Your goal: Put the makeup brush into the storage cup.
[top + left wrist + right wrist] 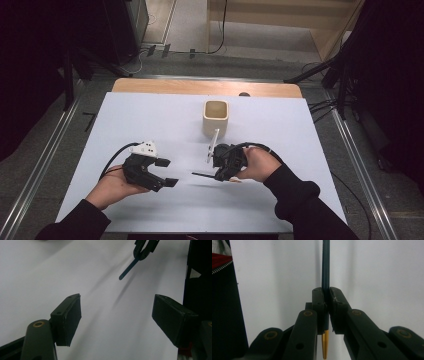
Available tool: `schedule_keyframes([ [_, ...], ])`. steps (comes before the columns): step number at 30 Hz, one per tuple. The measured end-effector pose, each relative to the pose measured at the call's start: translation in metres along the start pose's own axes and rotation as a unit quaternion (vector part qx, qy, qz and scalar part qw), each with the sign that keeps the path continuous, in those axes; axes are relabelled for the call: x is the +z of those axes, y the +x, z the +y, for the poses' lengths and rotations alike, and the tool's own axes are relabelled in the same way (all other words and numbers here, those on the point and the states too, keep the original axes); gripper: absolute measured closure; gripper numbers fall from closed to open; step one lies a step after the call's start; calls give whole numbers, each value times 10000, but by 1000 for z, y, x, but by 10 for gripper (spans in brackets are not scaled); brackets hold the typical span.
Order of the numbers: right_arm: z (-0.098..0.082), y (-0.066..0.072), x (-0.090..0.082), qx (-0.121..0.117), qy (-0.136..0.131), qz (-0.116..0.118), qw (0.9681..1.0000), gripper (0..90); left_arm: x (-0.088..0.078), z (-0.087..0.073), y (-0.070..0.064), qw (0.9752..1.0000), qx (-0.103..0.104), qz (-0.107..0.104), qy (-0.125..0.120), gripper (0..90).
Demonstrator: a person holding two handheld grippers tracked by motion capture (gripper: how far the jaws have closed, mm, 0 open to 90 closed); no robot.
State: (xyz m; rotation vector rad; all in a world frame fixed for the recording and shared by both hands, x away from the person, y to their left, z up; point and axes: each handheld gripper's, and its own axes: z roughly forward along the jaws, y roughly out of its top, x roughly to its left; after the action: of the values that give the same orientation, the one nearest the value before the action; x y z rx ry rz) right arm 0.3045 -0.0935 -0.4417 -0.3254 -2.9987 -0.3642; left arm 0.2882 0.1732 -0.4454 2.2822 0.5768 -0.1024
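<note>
R gripper (326, 302) is clamped on a dark teal pen (326, 270) w/ a gold tip, held above the table (150, 120) at 6 o'clock from the cream cup (216, 116). L gripper (116, 317) has jaws apart, nothing between them. Pen's prob light, stiff, smooth, so it could slip or pivot; grip mid-barrel.
</note>
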Motion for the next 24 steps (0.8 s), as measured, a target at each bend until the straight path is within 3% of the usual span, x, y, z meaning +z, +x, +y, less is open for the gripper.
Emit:
schedule_keyframes([
  [12, 14, 9, -1, -409, 142, -93, 9990, 845, 19, 12, -5, 9993, 71, -226, 276, 246],
  [17, 19, 10, -2, -703, 137, -174, 9973, 844, 25, 14, -4, 9990, 6, -314, 330, 256],
  [24, 26, 13, -5, -784, 93, -172, 9967, 844, 33, 16, -2, 9979, -101, -446, 449, 294],
])
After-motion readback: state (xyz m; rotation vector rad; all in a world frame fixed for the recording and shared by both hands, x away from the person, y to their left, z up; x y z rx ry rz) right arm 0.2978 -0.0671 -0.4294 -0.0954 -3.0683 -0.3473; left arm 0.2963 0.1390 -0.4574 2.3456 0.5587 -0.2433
